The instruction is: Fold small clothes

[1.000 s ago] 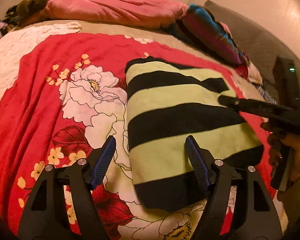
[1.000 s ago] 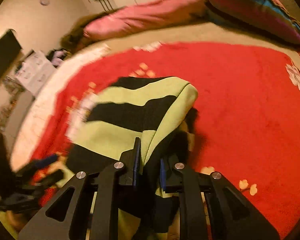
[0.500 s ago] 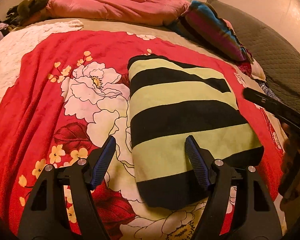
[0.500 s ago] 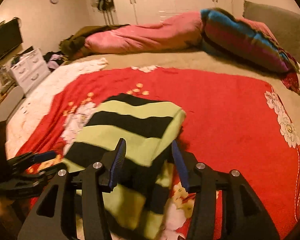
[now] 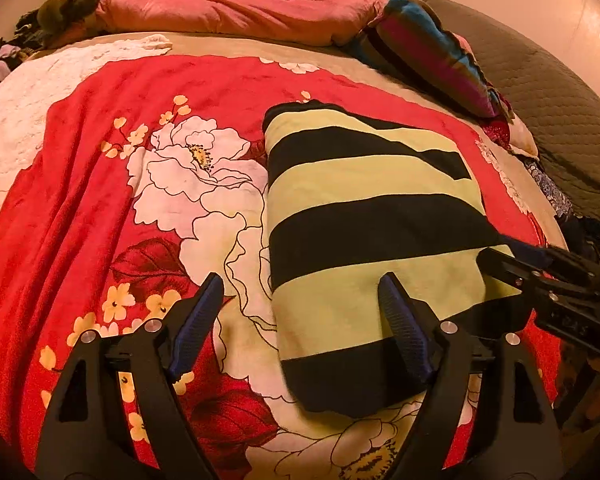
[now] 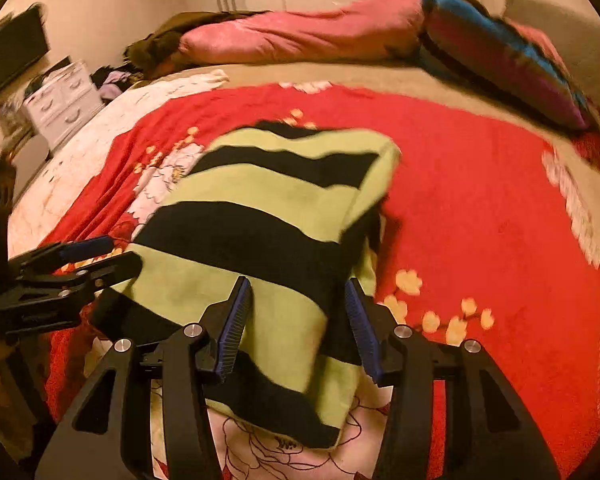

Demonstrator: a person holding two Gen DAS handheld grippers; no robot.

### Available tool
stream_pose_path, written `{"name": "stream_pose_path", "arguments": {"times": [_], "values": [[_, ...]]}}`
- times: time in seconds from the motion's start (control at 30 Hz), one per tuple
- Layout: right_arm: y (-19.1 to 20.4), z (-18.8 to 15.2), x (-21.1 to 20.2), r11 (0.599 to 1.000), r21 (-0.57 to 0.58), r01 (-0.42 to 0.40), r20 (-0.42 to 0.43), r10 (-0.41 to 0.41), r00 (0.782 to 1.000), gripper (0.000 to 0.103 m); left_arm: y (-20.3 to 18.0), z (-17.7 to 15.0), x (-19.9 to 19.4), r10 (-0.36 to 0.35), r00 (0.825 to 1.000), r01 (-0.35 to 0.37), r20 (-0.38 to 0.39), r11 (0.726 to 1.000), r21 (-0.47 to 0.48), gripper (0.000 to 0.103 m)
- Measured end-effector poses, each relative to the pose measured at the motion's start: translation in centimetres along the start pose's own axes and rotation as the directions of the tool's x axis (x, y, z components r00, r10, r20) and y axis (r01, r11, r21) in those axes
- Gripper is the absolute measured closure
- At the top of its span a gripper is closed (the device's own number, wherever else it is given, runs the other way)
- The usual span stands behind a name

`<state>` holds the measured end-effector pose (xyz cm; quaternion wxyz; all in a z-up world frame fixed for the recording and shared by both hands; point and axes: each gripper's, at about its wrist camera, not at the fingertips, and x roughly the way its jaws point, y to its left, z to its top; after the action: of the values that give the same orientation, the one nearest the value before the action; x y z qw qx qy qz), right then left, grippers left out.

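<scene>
Left wrist view looks down over a bed spread with a red floral blanket (image 5: 80, 208), where a folded garment striped in black and pale green (image 5: 364, 216) lies flat to the right of a large white flower print. From this camera the left gripper (image 5: 300, 320) has its jaws spread wide and opening further; the near left edge of the garment lies between the blue pads (image 5: 400, 328), which do not press on it. Reaching in from the right edge, the right gripper (image 5: 512, 260) sits over the garment's right side. Right wrist view shows the right gripper (image 6: 296, 324) parted to a middling gap, its pads apart from the cloth, with the garment's folded right edge (image 6: 260, 216) between and below them. At the head of the bed lie a pink pillow (image 5: 236, 8) and a striped cushion (image 5: 432, 52)
</scene>
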<state>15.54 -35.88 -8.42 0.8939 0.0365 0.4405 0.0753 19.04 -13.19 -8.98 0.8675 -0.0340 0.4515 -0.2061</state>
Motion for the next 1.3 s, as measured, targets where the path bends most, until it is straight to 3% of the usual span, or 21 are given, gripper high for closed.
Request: {"name": "stream_pose_path", "arguments": {"times": [0.37,0.43,0.5,0.73,0.8,1.0,1.03,1.07,1.13,1.3], "values": [[-0.4,-0.5,2.0,0.998,0.052,0.041,-0.056,-0.038,0.998,0.054,0.0,-0.1,0.3,0.018,1.000,-0.018,-0.014,1.000,0.005,0.027],[-0.5,-0.4,1.8,0.998,0.059,0.036,-0.058,-0.033,0.998,0.050,0.1,-0.1,0.3,0.024,1.000,-0.024,-0.013,1.000,0.003,0.027],[-0.8,-0.4,1.6,0.996,0.071,0.052,-0.060,-0.048,0.997,0.038,0.1,-0.1,0.2,0.026,1.000,-0.026,-0.013,1.000,0.001,0.027],[-1.3,-0.5,0.1,0.993,0.112,0.047,-0.040,-0.043,0.998,0.029,0.1,-0.1,-0.3,0.043,0.999,-0.043,-0.007,0.999,-0.004,0.027],[-1.4,-0.4,-0.6,0.991,0.122,0.047,-0.021,-0.045,0.999,0.019,0.2,-0.2,-0.5,0.046,0.999,-0.046,-0.004,0.999,-0.008,0.027],[-1.9,0.1,-2.1,0.989,0.140,0.054,0.013,-0.057,0.998,0.017,0.1,-0.1,-0.9,0.062,0.998,-0.062,-0.001,0.998,-0.005,0.024],[-1.9,0.2,-2.3,0.988,0.141,0.056,0.017,-0.059,0.998,0.017,0.0,-0.2,-1.0,0.070,0.998,-0.070,0.001,0.998,-0.003,0.014],[-1.9,0.2,-2.5,0.988,0.140,0.058,0.021,-0.062,0.998,0.017,-0.1,-0.2,-1.2,0.078,0.997,-0.078,0.006,0.997,-0.001,0.011],[-1.8,0.2,-2.8,0.987,0.141,0.073,0.026,-0.077,0.997,0.004,-0.1,-0.3,-1.5,0.086,0.996,-0.086,0.011,0.996,0.000,0.011],[-2.0,-0.1,-4.3,0.984,0.156,0.088,0.071,-0.099,0.993,0.004,-0.3,-0.2,-2.5,0.117,0.992,-0.118,0.037,0.993,0.010,0.010]]}}
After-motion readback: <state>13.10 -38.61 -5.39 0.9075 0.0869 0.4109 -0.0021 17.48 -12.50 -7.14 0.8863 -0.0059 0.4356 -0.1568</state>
